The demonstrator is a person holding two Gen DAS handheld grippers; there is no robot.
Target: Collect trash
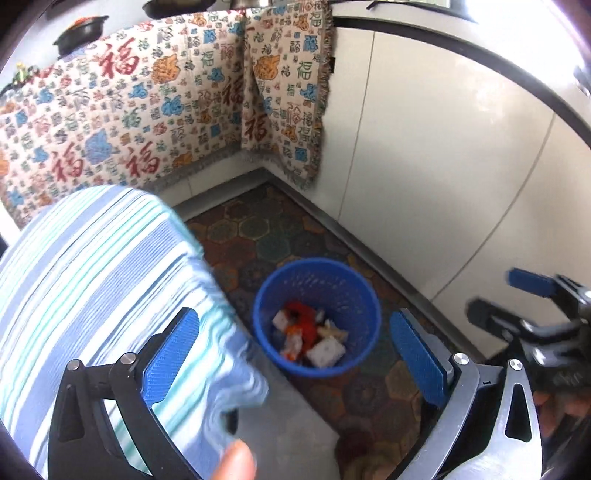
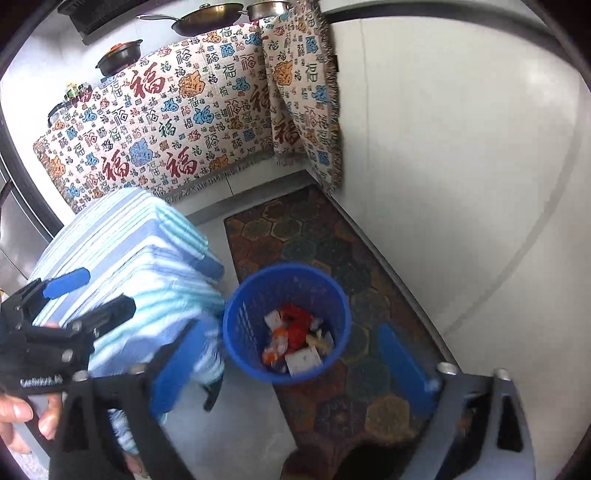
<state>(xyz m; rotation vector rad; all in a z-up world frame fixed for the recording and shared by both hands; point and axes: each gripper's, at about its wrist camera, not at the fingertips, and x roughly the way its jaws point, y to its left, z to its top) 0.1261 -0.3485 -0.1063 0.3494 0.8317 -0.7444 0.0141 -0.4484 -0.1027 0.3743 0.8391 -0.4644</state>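
1. Blue-padded fingers (image 1: 171, 354) of the left gripper (image 1: 295, 358) fill the bottom of the left wrist view, spread wide apart with nothing between them.
2. Seen from its own camera, the right gripper (image 2: 291, 373) likewise stands with its jaws wide and empty; its pads are smeared by blur.
3. Each gripper shows in the other's view: the right gripper at the right edge of the left wrist view, the left gripper at the left edge of the right wrist view, with a hand (image 2: 22, 413) around its black handle.
4. Below and between the fingers stands a blue mesh bin (image 1: 317, 280) on a dark mat with hexagon pattern (image 1: 266, 229).
5. Trash (image 1: 314, 336) lies in the bottom of the bin: red, white and orange scraps, probably wrappers and paper, though blur hides detail.
6. Just left of the bin is a piece of furniture draped in blue-and-white striped cloth (image 1: 92, 266).
7. Behind it, a cream cloth printed with red and blue characters (image 1: 129, 107) hangs over the counter front.
8. Pans (image 2: 207, 16) sit on the counter above; white cabinet doors (image 1: 443, 147) run along the right.
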